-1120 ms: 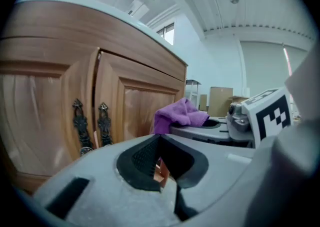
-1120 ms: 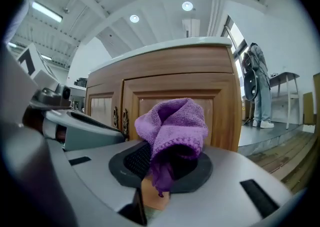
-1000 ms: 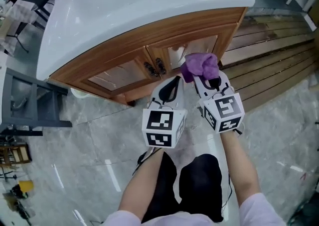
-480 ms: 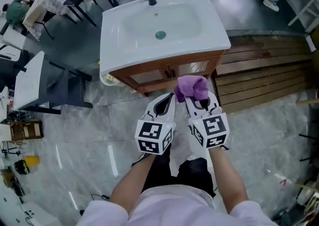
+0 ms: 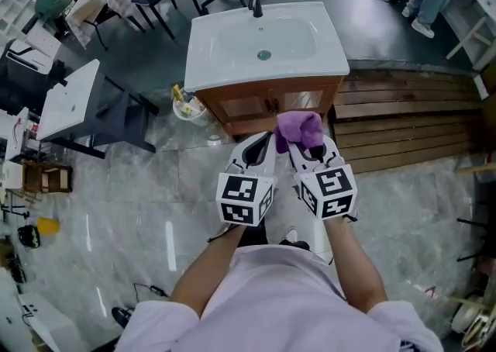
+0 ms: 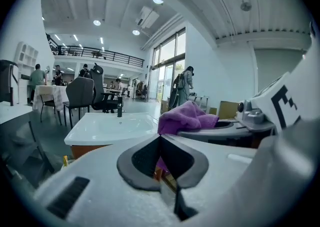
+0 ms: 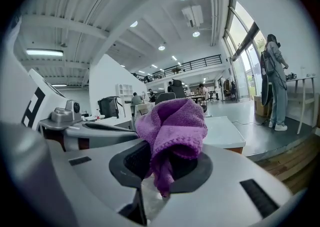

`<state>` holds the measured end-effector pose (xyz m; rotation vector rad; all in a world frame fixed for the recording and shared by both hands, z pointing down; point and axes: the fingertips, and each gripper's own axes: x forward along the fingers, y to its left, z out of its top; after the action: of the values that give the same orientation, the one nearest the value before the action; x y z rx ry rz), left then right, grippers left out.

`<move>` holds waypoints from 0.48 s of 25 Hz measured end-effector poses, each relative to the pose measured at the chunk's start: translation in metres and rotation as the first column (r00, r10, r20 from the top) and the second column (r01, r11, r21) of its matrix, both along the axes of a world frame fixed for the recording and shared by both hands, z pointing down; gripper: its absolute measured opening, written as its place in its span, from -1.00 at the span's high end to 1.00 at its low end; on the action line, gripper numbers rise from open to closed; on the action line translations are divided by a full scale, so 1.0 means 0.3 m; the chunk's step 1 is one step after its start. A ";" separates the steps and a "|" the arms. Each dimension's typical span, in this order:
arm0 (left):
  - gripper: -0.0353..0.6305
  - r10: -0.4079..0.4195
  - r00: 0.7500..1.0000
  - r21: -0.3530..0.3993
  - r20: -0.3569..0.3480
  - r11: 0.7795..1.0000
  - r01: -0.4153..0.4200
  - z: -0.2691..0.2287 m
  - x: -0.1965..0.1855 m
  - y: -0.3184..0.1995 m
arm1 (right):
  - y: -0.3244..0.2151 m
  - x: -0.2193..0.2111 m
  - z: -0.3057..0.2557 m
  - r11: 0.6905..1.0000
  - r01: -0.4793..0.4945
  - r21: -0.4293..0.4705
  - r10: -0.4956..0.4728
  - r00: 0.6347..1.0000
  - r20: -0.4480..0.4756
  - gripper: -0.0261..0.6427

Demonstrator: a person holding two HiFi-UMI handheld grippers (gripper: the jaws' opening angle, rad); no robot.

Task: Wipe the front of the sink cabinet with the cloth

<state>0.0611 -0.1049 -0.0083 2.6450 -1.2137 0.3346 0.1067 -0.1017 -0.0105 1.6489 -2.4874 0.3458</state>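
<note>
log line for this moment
right gripper shut on cloth | left gripper shut, empty | cloth held short of cabinet, no contact

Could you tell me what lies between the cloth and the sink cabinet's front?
Nothing; the right gripper view shows open space from the cloth to the sink cabinet.
</note>
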 end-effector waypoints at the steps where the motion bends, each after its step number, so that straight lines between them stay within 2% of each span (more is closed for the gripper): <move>1: 0.88 -0.007 1.000 0.000 -0.003 1.000 0.007 -0.016 -0.009 0.013 | 0.011 -0.007 -0.021 1.000 0.004 0.003 -0.004 1.000 -0.007 0.71; 12: 0.88 -0.032 0.999 0.042 -0.017 0.999 0.033 -0.052 -0.042 0.133 | 0.126 -0.055 -0.052 0.999 0.033 0.036 -0.032 0.999 -0.025 0.71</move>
<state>0.0485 -0.0651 -0.0240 2.6544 -1.2711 0.2850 0.0902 -0.0639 -0.0260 1.6144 -2.5141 0.2765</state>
